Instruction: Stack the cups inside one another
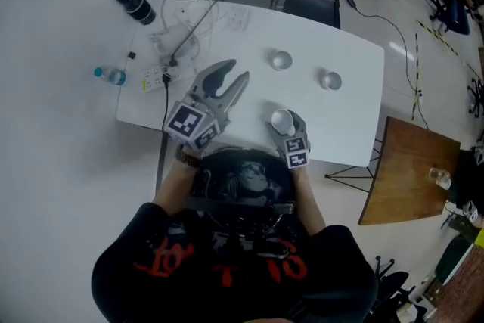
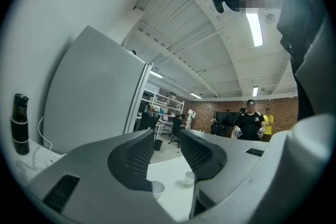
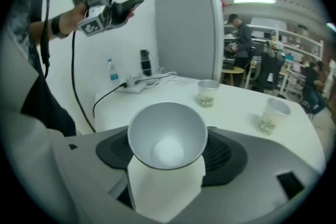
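Nearest to the person, at the near edge of the white table [image 1: 348, 125], the right gripper [image 1: 286, 125] has a white cup [image 3: 168, 136] between its two jaws. The jaws are partly closed and press on the cup's sides, so the cup is held. Its open top faces up, which I think makes it ready to go down into another cup.

A little to the left, the left gripper [image 1: 239, 69] is up in the air above the table. Its jaws are wide apart and nothing is in them. It may be waiting, out of the way of the cups.

Farther off, two more cups stand on the table, well apart. The left far cup [image 1: 281, 60] is near the middle and the right far cup [image 1: 330, 79] is off to the right. Both stand with the open top up, so the held cup could drop into one.

At the far left lie a power strip [image 1: 155, 76] and cables, away from the cups.
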`<action>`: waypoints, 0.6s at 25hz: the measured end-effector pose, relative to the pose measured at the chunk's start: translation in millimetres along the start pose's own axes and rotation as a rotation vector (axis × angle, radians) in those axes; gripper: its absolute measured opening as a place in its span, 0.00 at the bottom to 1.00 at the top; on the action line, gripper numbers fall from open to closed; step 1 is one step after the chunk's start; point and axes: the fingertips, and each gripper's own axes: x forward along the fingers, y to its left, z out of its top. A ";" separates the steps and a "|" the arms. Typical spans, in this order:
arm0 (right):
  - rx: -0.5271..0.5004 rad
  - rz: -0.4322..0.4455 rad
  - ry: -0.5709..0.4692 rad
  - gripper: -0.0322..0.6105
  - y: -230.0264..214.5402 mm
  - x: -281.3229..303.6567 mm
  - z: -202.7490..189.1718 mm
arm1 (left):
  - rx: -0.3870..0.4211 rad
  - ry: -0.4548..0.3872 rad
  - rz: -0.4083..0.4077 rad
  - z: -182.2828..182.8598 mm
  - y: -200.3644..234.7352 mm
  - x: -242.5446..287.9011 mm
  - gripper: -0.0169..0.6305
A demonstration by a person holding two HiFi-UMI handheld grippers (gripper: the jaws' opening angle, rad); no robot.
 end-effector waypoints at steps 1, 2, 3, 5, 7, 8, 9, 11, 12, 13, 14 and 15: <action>0.055 -0.040 -0.033 0.63 -17.2 -15.6 5.0 | 0.008 -0.001 -0.013 0.4 -5.4 4.0 0.28; 0.106 -0.083 -0.066 0.63 -36.0 -31.4 10.8 | 0.016 0.005 -0.026 -0.1 -9.9 6.1 0.28; 0.144 -0.127 -0.096 0.63 -56.2 -46.7 17.7 | 0.024 0.014 -0.037 -1.3 -13.2 6.9 0.28; 0.165 -0.211 -0.152 0.63 -100.0 -74.3 38.0 | 0.032 0.031 -0.049 -5.4 -17.3 7.1 0.28; 0.136 -0.280 -0.213 0.63 -144.1 -96.2 67.0 | 0.012 0.036 -0.044 -9.8 -19.1 6.4 0.28; 0.109 -0.310 -0.235 0.63 -164.3 -103.9 81.3 | -0.008 0.037 -0.041 -11.5 -20.3 5.7 0.28; 0.077 -0.336 -0.247 0.63 -182.4 -108.7 93.9 | -0.023 0.038 -0.039 -12.6 -21.6 5.0 0.28; 0.010 -0.372 -0.262 0.63 -209.5 -110.7 117.2 | -0.028 0.036 -0.029 -11.3 -23.6 4.2 0.28; -0.017 -0.383 -0.268 0.63 -218.8 -108.6 126.9 | -0.026 0.033 -0.023 -9.4 -24.2 3.9 0.28; -0.038 -0.390 -0.268 0.63 -226.5 -104.6 133.5 | -0.024 0.029 -0.016 -7.4 -24.4 3.4 0.28; -0.051 -0.395 -0.263 0.63 -233.7 -99.1 136.8 | -0.021 0.025 -0.008 -5.6 -23.9 2.9 0.28; -0.057 -0.401 -0.251 0.63 -241.0 -92.8 136.9 | -0.020 0.020 0.000 -4.2 -22.9 2.3 0.28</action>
